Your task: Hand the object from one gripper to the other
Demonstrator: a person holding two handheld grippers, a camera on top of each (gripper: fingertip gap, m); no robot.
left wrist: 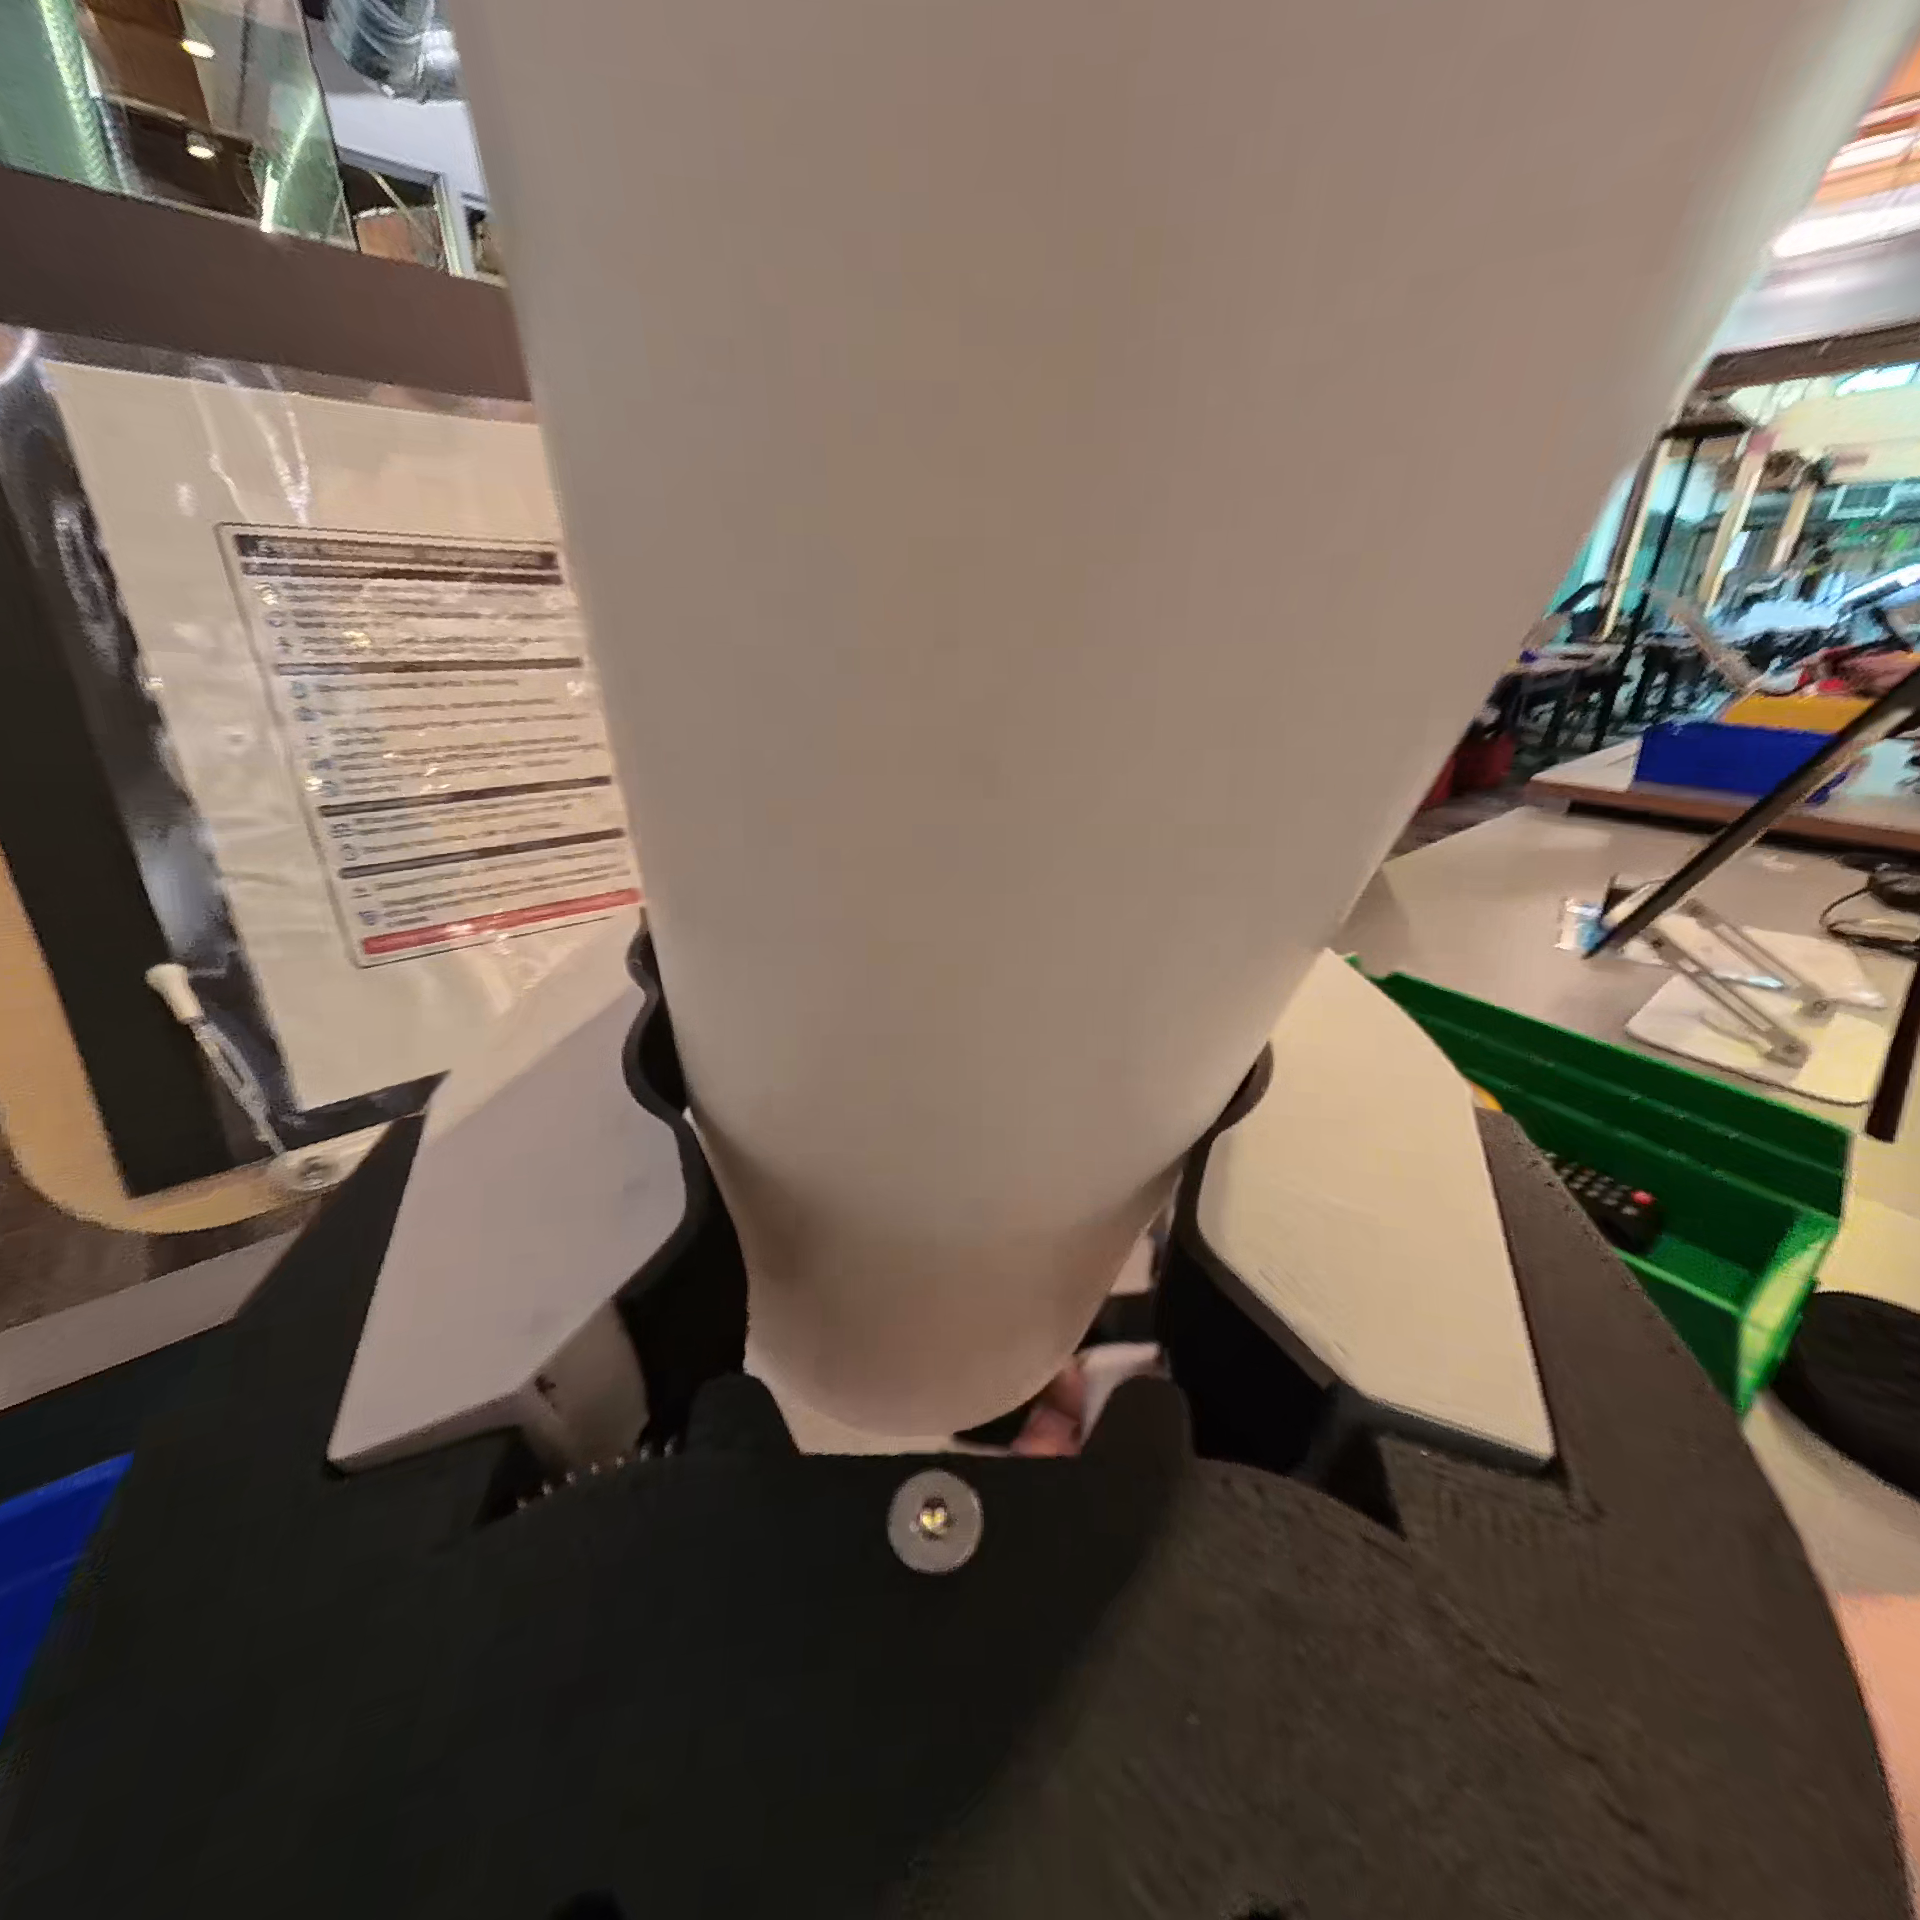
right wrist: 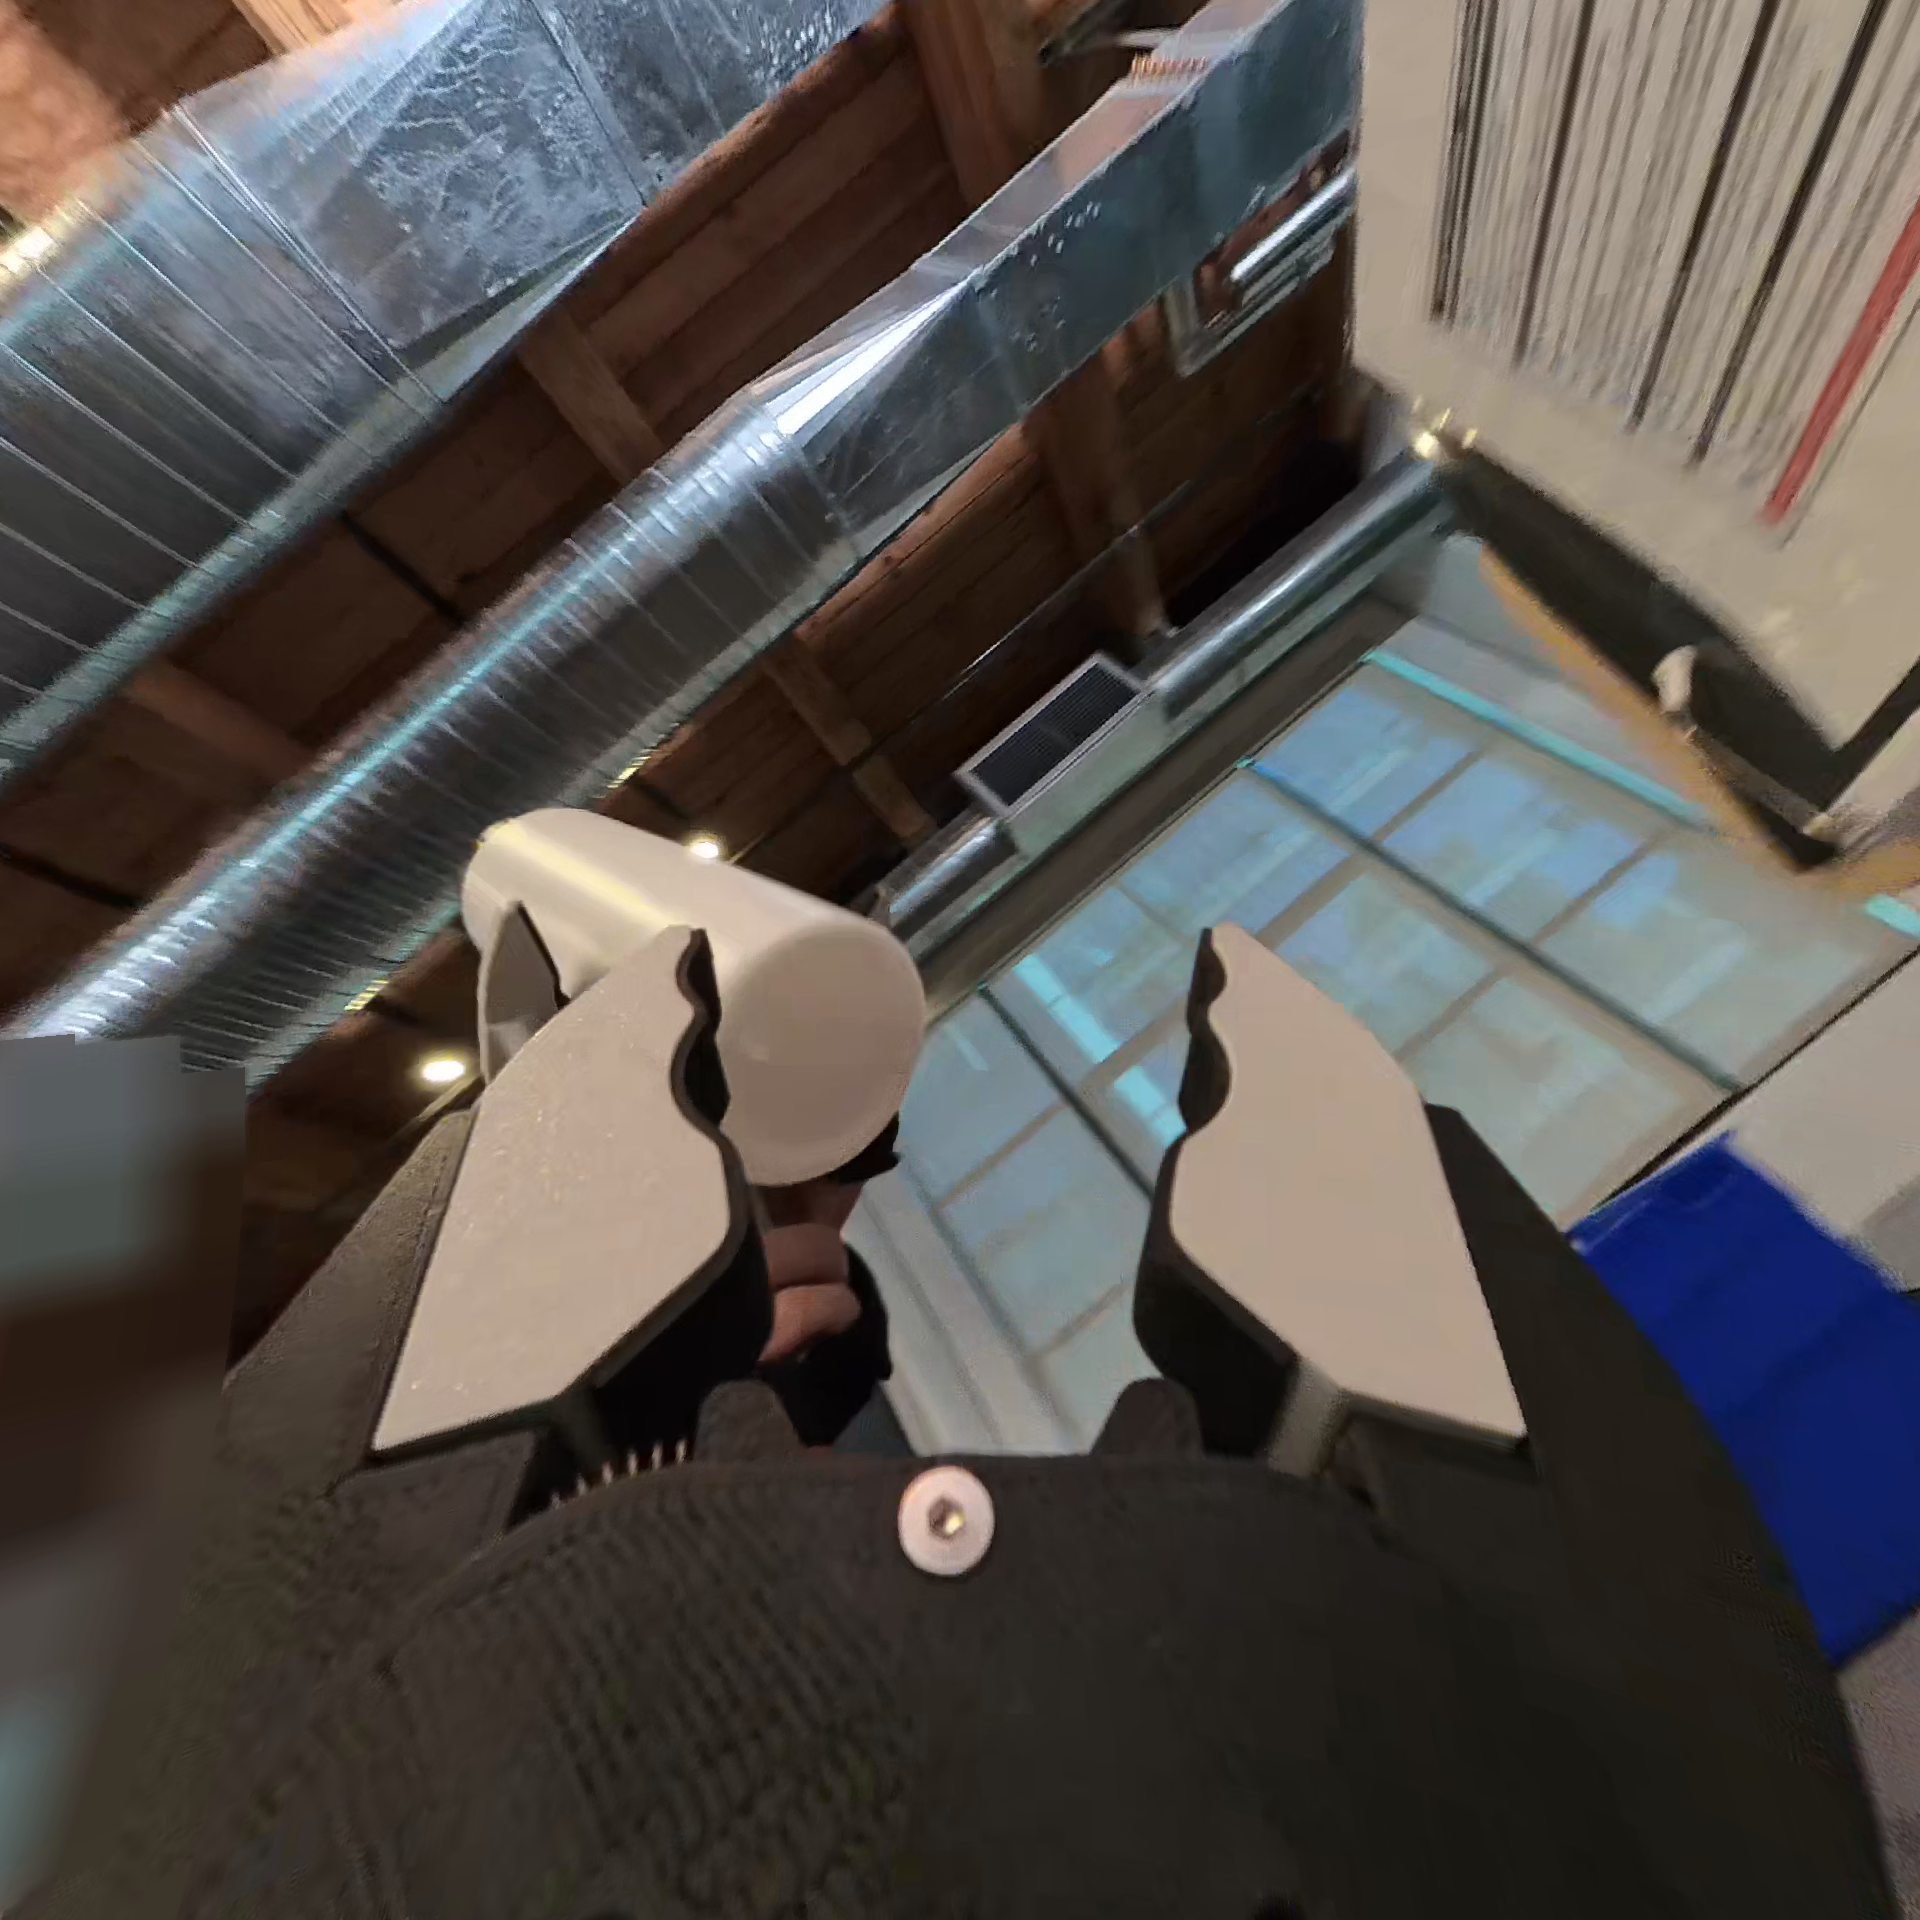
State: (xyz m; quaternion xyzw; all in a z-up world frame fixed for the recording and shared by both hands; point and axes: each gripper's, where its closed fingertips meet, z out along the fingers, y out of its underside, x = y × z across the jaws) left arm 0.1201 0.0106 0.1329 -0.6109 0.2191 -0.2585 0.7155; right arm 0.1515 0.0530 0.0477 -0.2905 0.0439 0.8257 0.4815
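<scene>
A white cylinder [left wrist: 987,623] fills the middle of the left wrist view. My left gripper [left wrist: 966,1039] is shut on its lower end, one finger [left wrist: 520,1226] on each side, and the cylinder stands up and away from the camera. In the right wrist view the same white cylinder [right wrist: 748,997] hangs in the air beyond my right gripper's left finger [right wrist: 582,1195], with a hand [right wrist: 816,1278] below it. My right gripper [right wrist: 951,966] is open and empty, tilted up at the ceiling. How far the cylinder is from its jaws I cannot tell.
A green bin [left wrist: 1662,1132] holding a black remote [left wrist: 1621,1216] sits low right of the left gripper. A white panel with a printed sheet [left wrist: 436,727] stands on the left. A blue bin [right wrist: 1766,1351] is right of the right gripper; metal ducts [right wrist: 416,675] run overhead.
</scene>
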